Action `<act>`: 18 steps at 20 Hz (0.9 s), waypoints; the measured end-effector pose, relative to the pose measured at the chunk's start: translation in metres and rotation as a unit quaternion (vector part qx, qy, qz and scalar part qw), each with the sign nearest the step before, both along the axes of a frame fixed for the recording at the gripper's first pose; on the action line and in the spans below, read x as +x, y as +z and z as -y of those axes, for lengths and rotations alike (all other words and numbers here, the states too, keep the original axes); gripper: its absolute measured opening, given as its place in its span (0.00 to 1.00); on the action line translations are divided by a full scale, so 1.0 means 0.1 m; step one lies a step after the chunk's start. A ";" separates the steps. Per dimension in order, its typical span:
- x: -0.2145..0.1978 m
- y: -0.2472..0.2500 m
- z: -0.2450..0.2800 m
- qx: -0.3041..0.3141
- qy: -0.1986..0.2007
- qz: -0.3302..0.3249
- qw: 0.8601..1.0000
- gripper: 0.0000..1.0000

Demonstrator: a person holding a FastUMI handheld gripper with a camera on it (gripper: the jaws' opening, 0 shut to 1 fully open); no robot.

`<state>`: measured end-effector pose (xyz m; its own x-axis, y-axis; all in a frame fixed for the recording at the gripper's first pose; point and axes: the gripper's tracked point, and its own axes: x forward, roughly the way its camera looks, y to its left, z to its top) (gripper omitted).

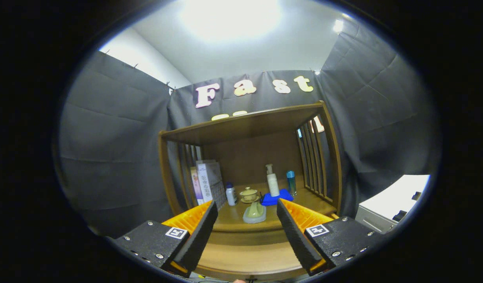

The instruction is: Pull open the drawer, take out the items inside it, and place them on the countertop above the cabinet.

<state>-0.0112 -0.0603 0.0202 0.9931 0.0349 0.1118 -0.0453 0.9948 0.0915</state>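
Items from the task stand on the wooden countertop [233, 220] of the cabinet [328, 157], under its top board and between its slatted sides. I count one pale green dish [254, 212] lying just ahead of the fingers, its long axis running away from the gripper. Behind it is one small lidded tea cup [248, 193] on a saucer. Left of the cup stands one small white bottle [231, 194] with a blue cap, upright. On one blue tray [277, 198] stands one white pump bottle [272, 181], upright, with the nozzle turned to the left. One light blue slim bottle [291, 182] stands to the right of it. Some boxes [207, 181] lean at the left side; their print is too small to read. The gripper [246, 218] is spread apart and holds nothing; the dish shows in the gap beyond the fingertips.
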 end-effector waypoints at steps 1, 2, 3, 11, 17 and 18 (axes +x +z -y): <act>-0.10 -0.13 -0.05 -0.005 0.006 -0.005 1.000 0.94; -0.17 -0.24 -0.10 -0.011 0.009 -0.009 1.000 0.94; -0.23 -0.34 -0.13 -0.019 0.008 -0.011 1.000 0.94; -0.53 -1.26 -0.35 -0.058 0.010 -0.054 0.997 0.94; -0.47 -1.83 -0.28 -0.092 -0.010 -0.103 0.990 0.94; -0.44 -1.90 -0.25 -0.099 -0.014 -0.113 0.989 0.94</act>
<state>-0.0551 -0.0352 -0.1703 0.9929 0.0065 -0.1188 -0.0185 0.9948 -0.0999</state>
